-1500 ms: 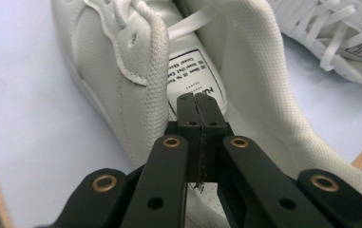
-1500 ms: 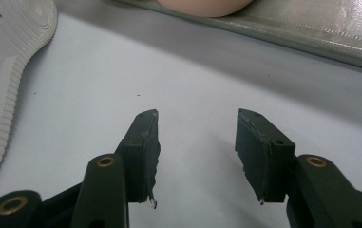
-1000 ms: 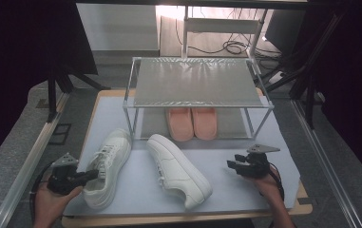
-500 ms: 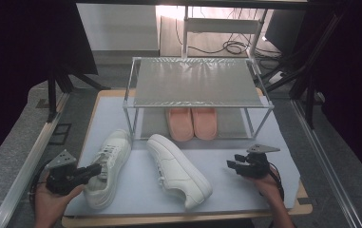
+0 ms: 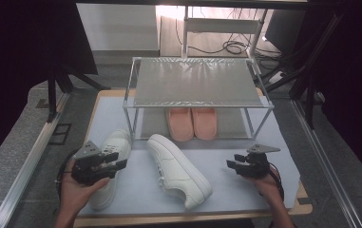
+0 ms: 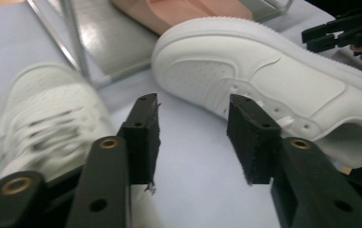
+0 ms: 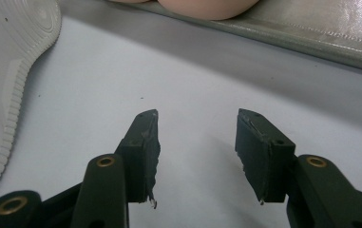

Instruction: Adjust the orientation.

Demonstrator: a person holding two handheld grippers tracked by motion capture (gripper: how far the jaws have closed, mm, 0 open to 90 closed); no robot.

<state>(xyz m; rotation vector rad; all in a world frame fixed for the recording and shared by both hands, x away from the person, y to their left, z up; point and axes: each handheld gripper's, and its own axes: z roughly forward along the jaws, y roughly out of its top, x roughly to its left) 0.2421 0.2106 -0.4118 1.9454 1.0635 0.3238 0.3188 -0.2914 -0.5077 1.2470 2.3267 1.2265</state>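
Two white sneakers lie on the pale mat (image 5: 264, 142) in front of a low metal rack (image 5: 195, 83), under which a pair of pink slippers (image 5: 192, 122) sits side by side on the bottom shelf. The left sneaker (image 5: 109, 166) lies at the mat's left side, toe toward the rack; the right sneaker (image 5: 178, 170) lies aslant at mid-mat, its toe near the rack's front left leg and its heel toward the person. The left gripper (image 5: 117, 164) hangs just over the left sneaker, and its jaws, which have just been opening, stand apart with nothing between them; the left gripper view shows only bare mat in the gap, the sneaker blurred off to one side. This suggests a release, the shoe being left where it can be picked up again. The right gripper (image 5: 231, 164) hovers low over bare mat, well apart from the right sneaker, jaws wide and empty, apparently in waiting. The rack's top shelf is bare, a likely place for the sneakers.
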